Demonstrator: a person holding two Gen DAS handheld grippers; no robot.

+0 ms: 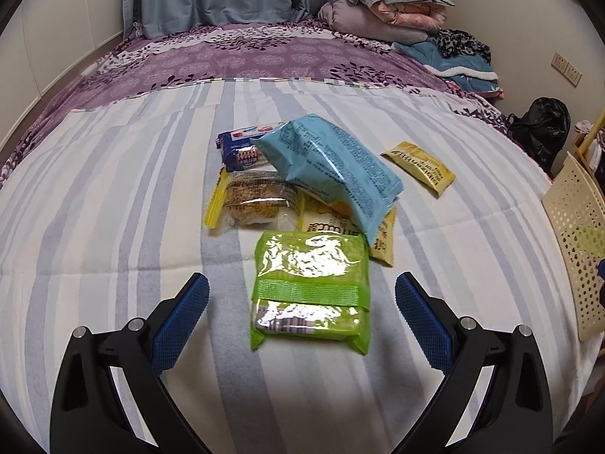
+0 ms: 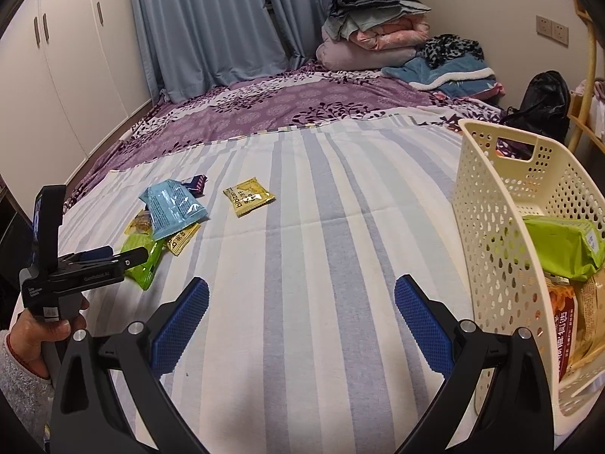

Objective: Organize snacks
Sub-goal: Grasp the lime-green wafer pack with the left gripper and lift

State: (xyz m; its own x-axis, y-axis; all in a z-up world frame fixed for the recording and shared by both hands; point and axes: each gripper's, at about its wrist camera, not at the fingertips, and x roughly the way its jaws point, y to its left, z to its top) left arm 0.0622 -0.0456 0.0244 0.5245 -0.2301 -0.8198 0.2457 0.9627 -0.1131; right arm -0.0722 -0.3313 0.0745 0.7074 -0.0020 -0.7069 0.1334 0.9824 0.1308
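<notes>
Slippery green packet (image 1: pixel 310 287) may slide from the wide-open left gripper (image 1: pixel 301 314); right gripper (image 2: pixel 301 314) open, empty.

I log a green packet (image 1: pixel 310 287) lying flat on the striped bed, nearest in the left wrist view. Just beyond it a light blue pouch (image 1: pixel 332 166) lies tilted over a clear-wrapped cake (image 1: pixel 253 202), a dark blue packet (image 1: pixel 242 151) and a yellow sachet (image 1: pixel 382 234). A second yellow sachet (image 1: pixel 419 168) lies apart to the right. The cream basket (image 2: pixel 491 204) on the far right holds another green packet (image 2: pixel 559 246) on top of other snack packets.
</notes>
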